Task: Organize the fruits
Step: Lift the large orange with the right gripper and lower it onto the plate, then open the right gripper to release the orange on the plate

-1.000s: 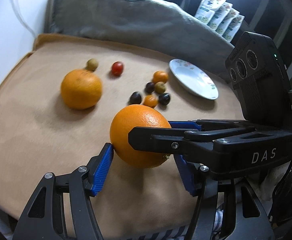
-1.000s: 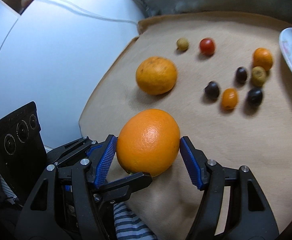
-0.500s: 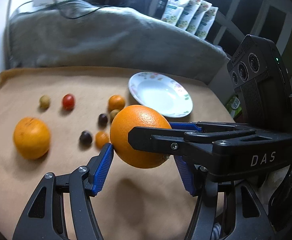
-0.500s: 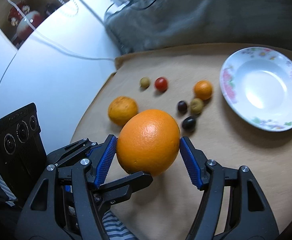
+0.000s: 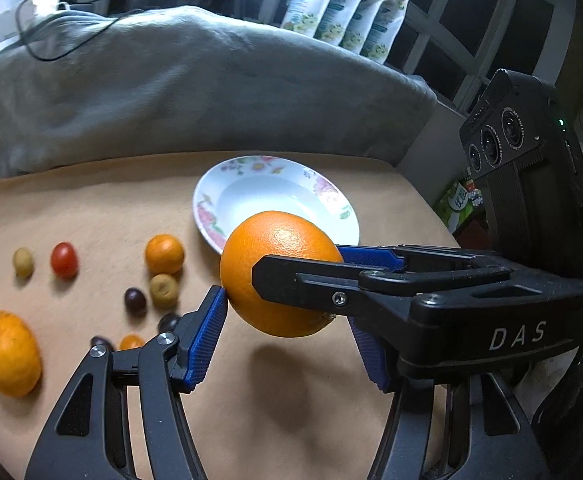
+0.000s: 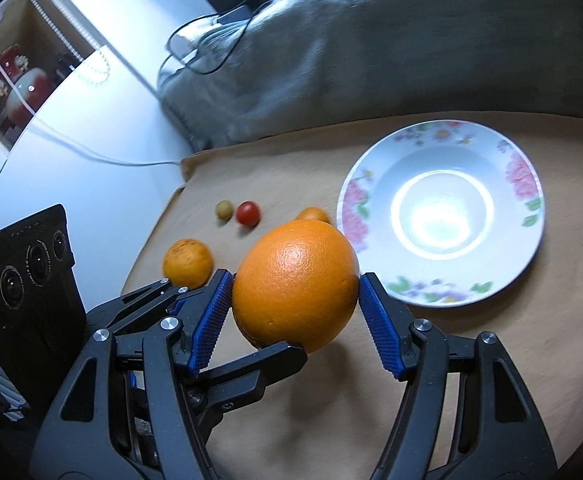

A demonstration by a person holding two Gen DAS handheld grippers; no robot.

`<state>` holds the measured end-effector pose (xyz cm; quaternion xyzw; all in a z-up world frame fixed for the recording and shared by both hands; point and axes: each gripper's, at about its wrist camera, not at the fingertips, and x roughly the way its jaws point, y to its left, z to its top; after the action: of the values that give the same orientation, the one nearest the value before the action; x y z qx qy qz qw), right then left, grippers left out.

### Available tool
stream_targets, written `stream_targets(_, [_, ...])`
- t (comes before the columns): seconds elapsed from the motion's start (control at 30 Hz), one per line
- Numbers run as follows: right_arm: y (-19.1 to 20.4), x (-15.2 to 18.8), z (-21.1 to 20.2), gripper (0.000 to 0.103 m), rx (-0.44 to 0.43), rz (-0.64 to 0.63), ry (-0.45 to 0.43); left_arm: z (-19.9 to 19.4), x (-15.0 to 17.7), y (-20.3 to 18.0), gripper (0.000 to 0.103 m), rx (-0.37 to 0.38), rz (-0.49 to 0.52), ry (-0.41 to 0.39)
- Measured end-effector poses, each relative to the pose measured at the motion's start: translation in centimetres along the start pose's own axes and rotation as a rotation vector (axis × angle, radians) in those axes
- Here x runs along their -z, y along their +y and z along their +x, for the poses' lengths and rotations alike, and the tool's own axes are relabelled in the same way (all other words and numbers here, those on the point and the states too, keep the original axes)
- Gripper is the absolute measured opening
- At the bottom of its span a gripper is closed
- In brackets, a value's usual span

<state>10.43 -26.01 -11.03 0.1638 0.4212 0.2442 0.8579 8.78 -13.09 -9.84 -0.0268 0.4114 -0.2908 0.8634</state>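
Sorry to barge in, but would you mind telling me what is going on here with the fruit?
A person is sorting fruit with two hand-held tools. Both the left tool and the right tool clamp one large orange, held in the air just short of the empty flowered plate. A second orange, a small orange fruit, a cherry tomato and several other small fruits lie on the tan mat, not yet sorted.

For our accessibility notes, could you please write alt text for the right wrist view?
A large orange is clamped between the blue pads of the right gripper, with the left gripper gripping it from below, above a tan cloth. An empty floral plate lies just beyond, with smaller fruits to its left.
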Motion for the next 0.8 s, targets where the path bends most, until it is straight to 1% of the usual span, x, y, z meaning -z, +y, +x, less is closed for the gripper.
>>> stream_targets(0.37, [-3.0,-1.4,0.3,0.068,0.031,0.039,0.004,2.5,-1.3,-1.5,0.059,-0.008,0.025,0.029])
stream_targets(0.47, [-3.9,-1.6,0.6,0.068,0.068,0.052,0.005,2.7,-1.6,-1.6,0.050,-0.001,0.028,0.028])
stream_targets(0.53, [-4.6,-1.7,0.6,0.068,0.066,0.077,-0.002,2.6,-1.6,-1.8,0.049,-0.009,0.038,0.026])
stream_targets(0.6, [-4.9,-2.0,0.0,0.068,0.071,0.081,-0.037,2.6,-1.6,-1.9,0.049,-0.020,0.044,0.023])
stream_targets(0.7, [-4.8,-2.4,-1.7,0.068,0.103,0.059,-0.099,2.1,-1.6,-1.8,0.049,-0.034,0.047,0.010])
stream_targets(0.8, [-4.4,-2.8,-3.0,0.068,0.135,0.041,-0.138,1.5,-1.7,-1.7,0.049,-0.053,0.051,-0.009])
